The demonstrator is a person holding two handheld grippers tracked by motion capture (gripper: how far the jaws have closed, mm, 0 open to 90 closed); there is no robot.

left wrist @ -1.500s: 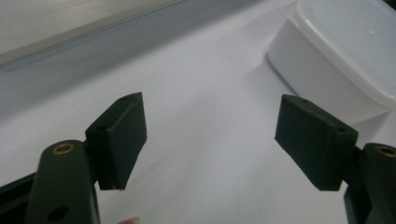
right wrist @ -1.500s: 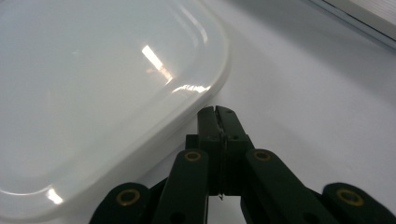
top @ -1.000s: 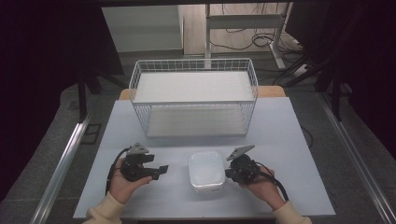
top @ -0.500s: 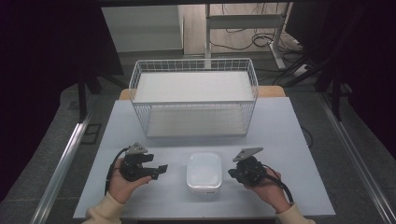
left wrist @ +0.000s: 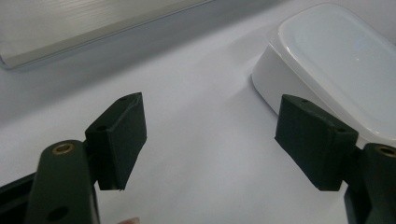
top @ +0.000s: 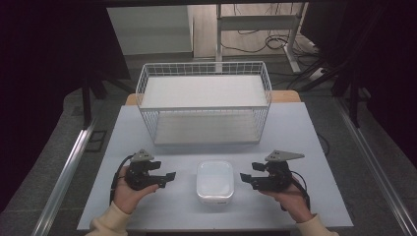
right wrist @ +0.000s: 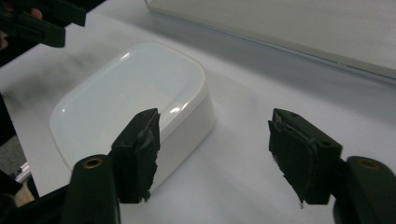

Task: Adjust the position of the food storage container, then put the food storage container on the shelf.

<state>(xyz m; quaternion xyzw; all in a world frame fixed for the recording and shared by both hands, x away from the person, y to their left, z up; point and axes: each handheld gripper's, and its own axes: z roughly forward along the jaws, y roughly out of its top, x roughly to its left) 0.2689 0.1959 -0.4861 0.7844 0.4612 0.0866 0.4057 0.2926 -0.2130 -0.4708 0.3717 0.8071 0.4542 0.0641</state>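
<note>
Left gripper (top: pixel 169 176) and right gripper (top: pixel 244 177) (jaws spread, holding nothing) flanked glossy, rounded white container (top: pixel 215 181) on matte table (top: pixel 305 147); wire basket (top: pixel 204 108) well behind, nothing between.

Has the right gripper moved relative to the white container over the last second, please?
Yes. The right gripper has drawn away to the right of the white container; a strip of bare table now separates them in the high view.
</note>
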